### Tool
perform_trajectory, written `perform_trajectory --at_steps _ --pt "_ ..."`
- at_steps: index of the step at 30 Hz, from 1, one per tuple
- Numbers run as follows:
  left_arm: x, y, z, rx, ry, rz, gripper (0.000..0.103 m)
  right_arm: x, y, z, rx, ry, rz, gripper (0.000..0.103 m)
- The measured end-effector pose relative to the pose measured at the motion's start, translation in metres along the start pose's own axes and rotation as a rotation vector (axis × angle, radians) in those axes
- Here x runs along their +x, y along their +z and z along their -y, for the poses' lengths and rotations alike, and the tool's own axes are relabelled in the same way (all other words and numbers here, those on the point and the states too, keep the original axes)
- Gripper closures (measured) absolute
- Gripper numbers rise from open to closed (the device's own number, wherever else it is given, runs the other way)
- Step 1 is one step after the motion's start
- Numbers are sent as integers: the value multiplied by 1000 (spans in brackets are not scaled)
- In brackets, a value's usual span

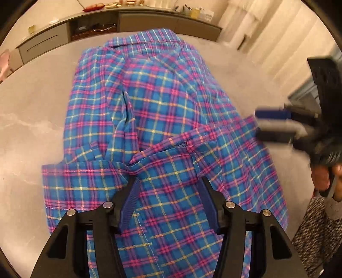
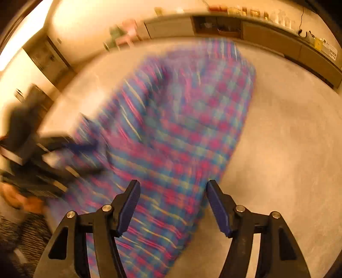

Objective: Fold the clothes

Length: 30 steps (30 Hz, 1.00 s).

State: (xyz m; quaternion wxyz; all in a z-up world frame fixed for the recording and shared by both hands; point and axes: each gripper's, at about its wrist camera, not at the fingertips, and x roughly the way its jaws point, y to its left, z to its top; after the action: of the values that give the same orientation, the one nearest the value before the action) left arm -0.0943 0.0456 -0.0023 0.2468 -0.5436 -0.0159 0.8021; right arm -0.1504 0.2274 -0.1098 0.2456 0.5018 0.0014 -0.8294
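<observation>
No writing is legible anywhere. A blue, pink and yellow plaid cotton shirt [image 1: 162, 119] lies on the pale marbled stone tabletop [image 1: 32, 119], its long axis running away from me. My left claw [image 1: 168, 181] and right claw [image 2: 173, 186] gape, gripping nothing.

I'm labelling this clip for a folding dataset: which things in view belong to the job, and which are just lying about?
Job:
- plaid shirt, spread on the table
- left gripper, open over the shirt
- right gripper, open

Lying about:
- sideboard behind
- red tray and small items on it, too small to tell
</observation>
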Motion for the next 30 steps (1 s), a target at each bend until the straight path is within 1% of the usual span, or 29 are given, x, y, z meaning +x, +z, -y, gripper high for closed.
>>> perform_trajectory --at_steps 1,3,4,6,8,9,11,14,15,16,17,18,19,20,21,22,23,24,26,27,28,30 --pt "-7 1 0 2 -16 11 48 6 15 7 4 -15 27 34" --pt "-19 2 1 16 -39 35 48 19 45 22 11 -45 81 27" --pt "-19 1 0 18 -40 31 48 26 60 29 14 -60 108 27" --pt "-9 -1 -5 16 -43 -5 48 42 96 49 35 -102 120 27" --pt "-3 -5 -7 40 -35 -3 46 81 140 67 52 -164 101 27" --pt "-4 -5 -3 70 -18 -2 46 95 157 73 55 -184 87 27" --pt "-7 -4 0 82 -13 -7 46 140 188 89 60 -218 38 27" --pt "-9 0 -2 80 -19 -9 46 178 212 103 57 -225 -28 27" --pt "-11 2 -3 73 -28 -12 46 185 215 106 57 -212 -50 39" --pt "-12 3 -5 63 -42 -14 46 185 221 109 56 -183 -65 55" --pt "-13 3 -7 53 -56 -16 46 185 224 107 50 -168 -57 79" --pt "-13 3 -9 43 -67 -17 46 182 225 100 35 -162 -27 87" --pt "-14 2 -11 34 -77 -18 46 177 224 92 18 -154 2 89" --pt "-16 2 -12 24 -86 -17 46 168 222 81 -3 -145 39 90" --pt "-18 1 -15 4 -98 -11 46 150 217 65 -26 -138 73 91" --pt "-20 1 -19 -18 -112 -3 46 124 208 45 -55 -127 112 92" --pt "-27 -2 -27 -77 -140 9 47 103 200 26 -85 -116 148 92" --pt "-36 -5 -36 -148 -173 23 49 70 186 10 -122 -105 182 92" --pt "-53 -12 -54 -290 -239 51 50 9 152 -35 -208 -82 253 92" --pt "-61 -15 -64 -361 -271 65 50 -14 133 -57 -251 -77 283 93" --pt "-75 -25 -75 -435 -289 93 50 -40 111 -81 -302 -81 314 93" --pt "-108 -50 -102 -586 -315 162 50 -87 62 -115 -390 -88 345 93"
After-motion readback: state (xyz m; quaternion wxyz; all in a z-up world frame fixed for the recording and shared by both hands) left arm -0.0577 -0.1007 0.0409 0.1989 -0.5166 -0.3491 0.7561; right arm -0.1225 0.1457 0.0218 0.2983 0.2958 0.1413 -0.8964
